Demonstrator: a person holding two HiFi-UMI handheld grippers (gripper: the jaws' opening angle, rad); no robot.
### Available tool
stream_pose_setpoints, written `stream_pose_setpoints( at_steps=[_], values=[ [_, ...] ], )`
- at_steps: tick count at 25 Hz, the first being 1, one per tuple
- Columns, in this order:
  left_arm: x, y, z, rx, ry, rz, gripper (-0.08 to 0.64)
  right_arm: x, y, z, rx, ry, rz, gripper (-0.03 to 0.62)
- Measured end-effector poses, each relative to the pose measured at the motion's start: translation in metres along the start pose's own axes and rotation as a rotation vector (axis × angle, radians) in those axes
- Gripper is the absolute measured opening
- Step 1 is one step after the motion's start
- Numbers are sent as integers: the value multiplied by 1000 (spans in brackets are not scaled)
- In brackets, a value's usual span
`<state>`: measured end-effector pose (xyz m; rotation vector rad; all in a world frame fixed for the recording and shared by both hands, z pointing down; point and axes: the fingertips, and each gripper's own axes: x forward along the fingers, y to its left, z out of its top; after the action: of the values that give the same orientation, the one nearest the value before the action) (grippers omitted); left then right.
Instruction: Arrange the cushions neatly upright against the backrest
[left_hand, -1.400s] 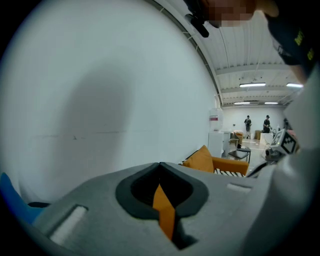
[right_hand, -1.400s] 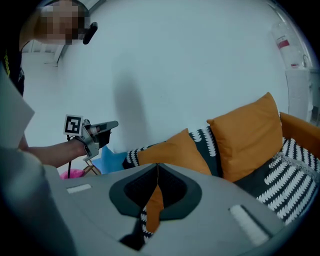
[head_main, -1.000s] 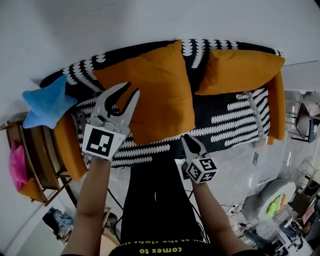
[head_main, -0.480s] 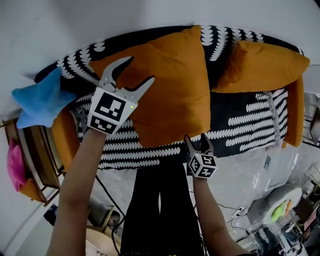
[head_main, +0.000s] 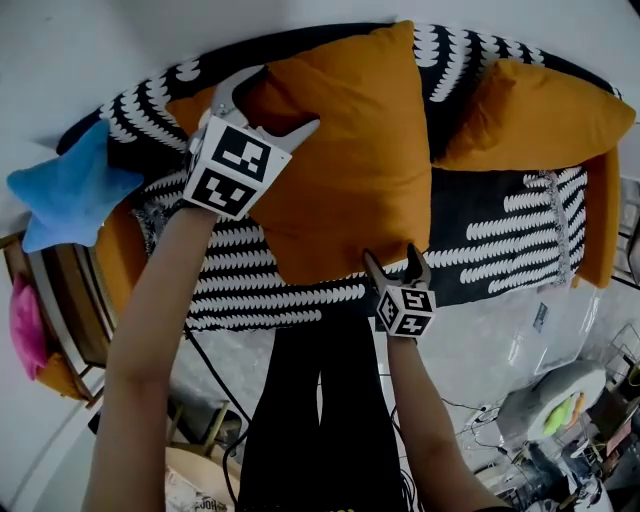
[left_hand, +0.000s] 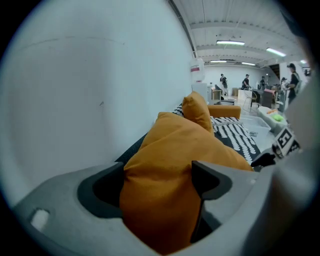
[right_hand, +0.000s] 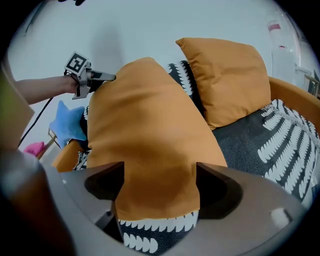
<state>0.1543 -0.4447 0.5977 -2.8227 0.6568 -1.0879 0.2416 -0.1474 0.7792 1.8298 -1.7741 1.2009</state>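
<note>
My left gripper (head_main: 272, 100) and right gripper (head_main: 392, 258) have both just been opening. Each pair of jaws now stands released and wide apart, with the big orange cushion (head_main: 350, 160) between them. The left is at the cushion's 10 o'clock corner and the right at its 6 o'clock edge. The cushion leans against the sofa (head_main: 500, 240) backrest, with a 2nd orange cushion (head_main: 535, 115) at its 2 o'clock.

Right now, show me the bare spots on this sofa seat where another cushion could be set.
Roomiest: the black-and-white patterned seat between the large orange square cushion and the orange right armrest, in front of the second orange cushion. A narrow front strip is bare too. The left-middle is crowded by the large cushion.
</note>
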Motion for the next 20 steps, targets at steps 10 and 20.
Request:
stream_pose_setpoints(
  at_steps=[10, 20],
  values=[
    [4, -8, -8, 60, 55, 4, 318, 20, -13, -3, 17, 57, -36, 352],
    [-37, -18, -10, 17, 13, 62, 55, -3, -19, 16, 108, -22, -13, 21]
  ],
)
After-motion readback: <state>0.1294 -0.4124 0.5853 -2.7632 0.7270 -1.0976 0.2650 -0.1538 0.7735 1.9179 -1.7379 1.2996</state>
